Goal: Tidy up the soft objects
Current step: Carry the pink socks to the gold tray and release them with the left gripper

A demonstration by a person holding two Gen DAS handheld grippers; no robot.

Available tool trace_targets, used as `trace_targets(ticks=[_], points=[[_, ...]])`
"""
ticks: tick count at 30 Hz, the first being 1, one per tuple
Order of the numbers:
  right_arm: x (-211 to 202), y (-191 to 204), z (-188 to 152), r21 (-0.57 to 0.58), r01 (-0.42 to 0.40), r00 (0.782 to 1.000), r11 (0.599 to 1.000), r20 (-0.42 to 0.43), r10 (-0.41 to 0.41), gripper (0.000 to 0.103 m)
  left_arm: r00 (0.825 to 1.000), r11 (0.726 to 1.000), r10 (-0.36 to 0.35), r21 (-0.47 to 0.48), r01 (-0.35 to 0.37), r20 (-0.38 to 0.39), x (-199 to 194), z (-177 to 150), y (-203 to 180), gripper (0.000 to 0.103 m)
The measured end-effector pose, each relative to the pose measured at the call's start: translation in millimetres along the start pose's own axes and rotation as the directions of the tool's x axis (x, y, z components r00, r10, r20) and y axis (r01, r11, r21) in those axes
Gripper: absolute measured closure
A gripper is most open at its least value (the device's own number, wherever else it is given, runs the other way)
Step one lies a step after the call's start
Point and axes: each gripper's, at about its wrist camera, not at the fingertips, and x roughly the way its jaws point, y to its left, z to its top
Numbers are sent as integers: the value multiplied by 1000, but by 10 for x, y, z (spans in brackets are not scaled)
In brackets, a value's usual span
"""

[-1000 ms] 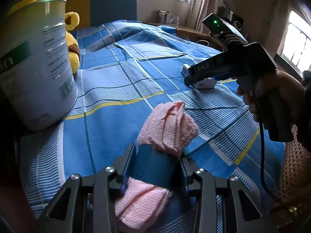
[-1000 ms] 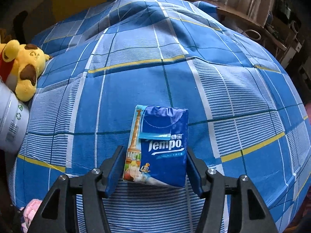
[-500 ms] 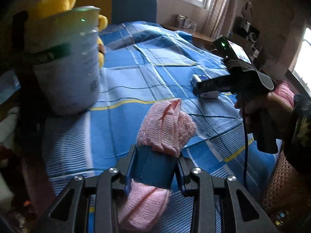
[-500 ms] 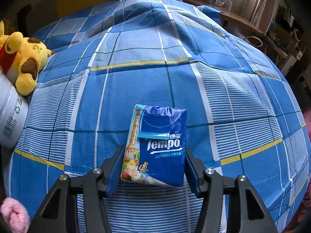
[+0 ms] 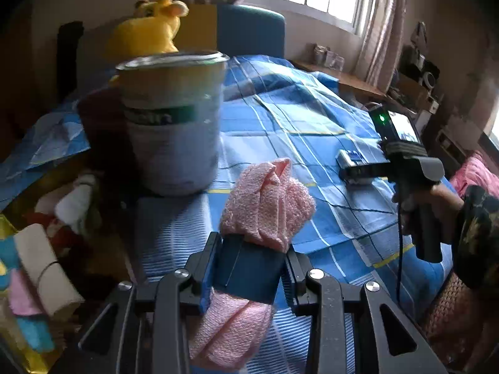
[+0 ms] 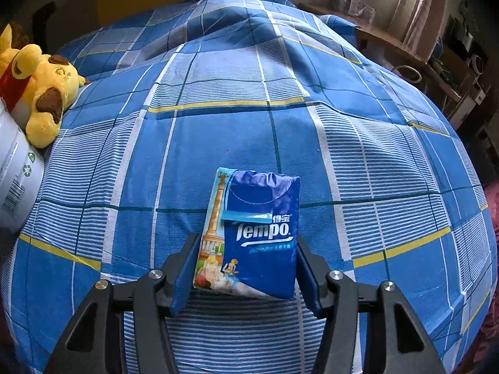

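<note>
The left gripper [image 5: 249, 268] is clamped on a rolled pink knit cloth [image 5: 268, 205] with a dark blue band, held above the plaid bedspread [image 5: 280, 118]. The right gripper [image 6: 244, 268] pinches a Tempo tissue pack [image 6: 259, 237] over the bedspread. A blurred tin [image 5: 174, 121] hides most of the yellow plush toy [image 5: 149, 31]; the folded cloths [image 5: 43, 274] at lower left are indistinct.

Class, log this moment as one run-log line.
left hand-held gripper: shut on pink knitted cloth roll | right hand-held gripper: around blue Tempo tissue pack on checked bedspread
</note>
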Motion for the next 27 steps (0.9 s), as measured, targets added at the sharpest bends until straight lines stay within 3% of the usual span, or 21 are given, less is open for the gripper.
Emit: trace_targets(ticks=[11, 21, 24, 27], points=[[-15, 40, 8, -8, 7, 1000, 1000, 5, -7, 45, 996, 995, 80, -68, -77, 48, -268, 22, 352, 67], [-24, 57, 0, -15, 14, 1000, 1000, 10, -14, 46, 993, 973, 118, -201, -110, 27, -318, -26, 845, 67], [-25, 62, -1, -15, 15, 1000, 1000, 10, -14, 46, 995, 952, 95, -294, -86, 18, -335, -41, 1113, 67], [-25, 63, -2, -14, 15, 1000, 1000, 10, -15, 46, 999, 901, 45, -433, -36, 11, -356, -54, 1497, 67]])
